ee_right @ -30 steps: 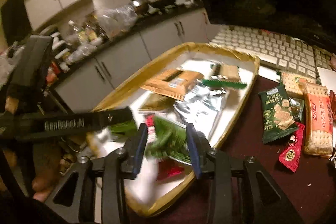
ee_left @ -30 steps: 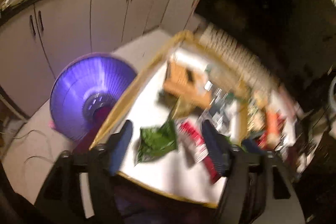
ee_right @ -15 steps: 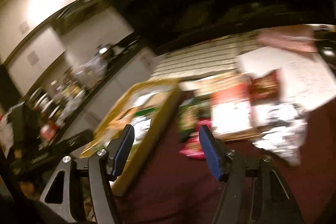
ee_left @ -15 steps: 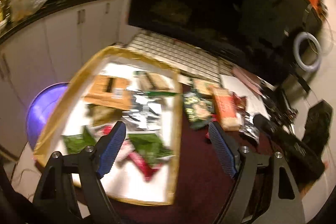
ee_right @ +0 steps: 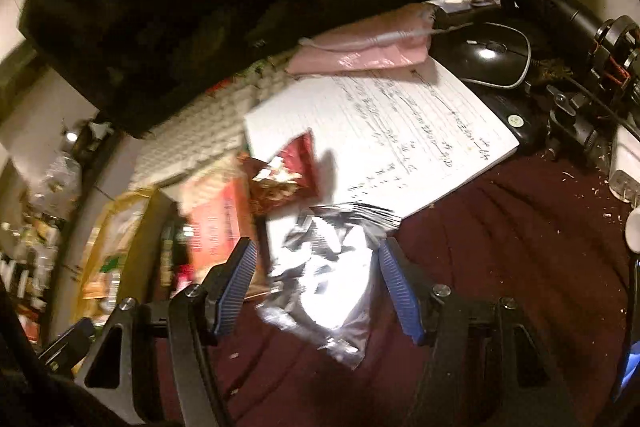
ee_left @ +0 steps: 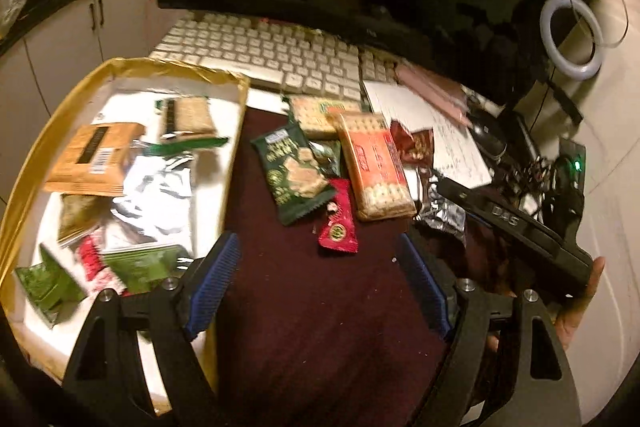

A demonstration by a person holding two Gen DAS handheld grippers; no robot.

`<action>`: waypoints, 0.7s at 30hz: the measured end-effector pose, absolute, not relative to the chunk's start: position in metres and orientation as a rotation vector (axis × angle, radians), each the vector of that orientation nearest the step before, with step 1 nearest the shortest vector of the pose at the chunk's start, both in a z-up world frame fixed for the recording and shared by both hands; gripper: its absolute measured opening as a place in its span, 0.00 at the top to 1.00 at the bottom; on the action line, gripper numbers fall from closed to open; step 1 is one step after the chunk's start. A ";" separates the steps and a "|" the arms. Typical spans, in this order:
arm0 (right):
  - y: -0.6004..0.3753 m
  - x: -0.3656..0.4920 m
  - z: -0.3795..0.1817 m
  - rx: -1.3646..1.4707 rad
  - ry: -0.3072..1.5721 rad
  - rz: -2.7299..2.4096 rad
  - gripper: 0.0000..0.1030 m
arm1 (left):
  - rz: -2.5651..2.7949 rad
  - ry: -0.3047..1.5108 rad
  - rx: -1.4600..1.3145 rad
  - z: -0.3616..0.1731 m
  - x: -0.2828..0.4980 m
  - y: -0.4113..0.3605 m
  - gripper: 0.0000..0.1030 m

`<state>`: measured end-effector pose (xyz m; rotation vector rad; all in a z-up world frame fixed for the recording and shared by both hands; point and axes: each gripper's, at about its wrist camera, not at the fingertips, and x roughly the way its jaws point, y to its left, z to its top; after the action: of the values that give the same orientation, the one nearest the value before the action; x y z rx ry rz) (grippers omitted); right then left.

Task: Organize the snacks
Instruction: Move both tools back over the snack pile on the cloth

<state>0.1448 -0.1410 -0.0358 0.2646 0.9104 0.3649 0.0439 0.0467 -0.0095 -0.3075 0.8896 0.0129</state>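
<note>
Right wrist view: right gripper (ee_right: pixel 316 277) straddles the crinkled silver foil snack packet (ee_right: pixel 324 279) on the maroon cloth (ee_right: pixel 500 267), jaws closing, pads not yet pressing; centre it first; left gripper (ee_left: pixel 318 281) hangs open, empty.

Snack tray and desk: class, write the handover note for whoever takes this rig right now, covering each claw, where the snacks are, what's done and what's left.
Left claw: open, empty, over the dark red cloth beside the tray.
Right claw: jaws closing around the silver packet on the cloth, pads not yet pressing.
Done: several packets already lie in the tray.
Left: silver packet, green cracker bag, small red packet, orange cracker pack and other packets behind them.
</note>
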 end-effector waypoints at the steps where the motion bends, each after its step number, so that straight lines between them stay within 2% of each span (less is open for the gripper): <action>1: -0.138 0.145 -0.039 0.251 0.917 0.360 0.40 | 0.013 0.901 -0.285 -0.011 0.047 0.043 0.21; 5: -0.131 0.144 -0.042 0.175 0.872 0.342 0.40 | 0.042 0.968 -0.175 -0.026 0.069 0.025 0.23; 8: -0.129 0.141 -0.042 0.147 0.865 0.348 0.42 | 0.060 1.011 -0.171 -0.036 0.083 0.023 0.31; 10: -0.129 0.143 -0.042 0.144 0.864 0.349 0.43 | 0.055 1.016 -0.184 -0.038 0.090 0.022 0.33; 13: -0.129 0.143 -0.041 0.141 0.861 0.350 0.44 | 0.050 1.034 -0.169 -0.040 0.097 0.016 0.44; 16: -0.128 0.143 -0.041 0.132 0.857 0.349 0.45 | 0.031 1.043 -0.161 -0.043 0.100 0.010 0.47; 18: -0.126 0.144 -0.041 0.125 0.855 0.347 0.45 | 0.033 1.052 -0.150 -0.047 0.105 0.007 0.53; 20: -0.126 0.143 -0.041 0.122 0.854 0.348 0.45 | 0.054 1.068 -0.139 -0.053 0.109 0.007 0.70; 21: -0.126 0.143 -0.041 0.122 0.854 0.349 0.46 | 0.060 1.079 -0.139 -0.055 0.109 0.009 0.70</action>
<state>0.1431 -0.1257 -0.0412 0.1218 0.8537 0.3489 0.1090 0.0088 -0.0554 -0.1394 1.0788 0.0596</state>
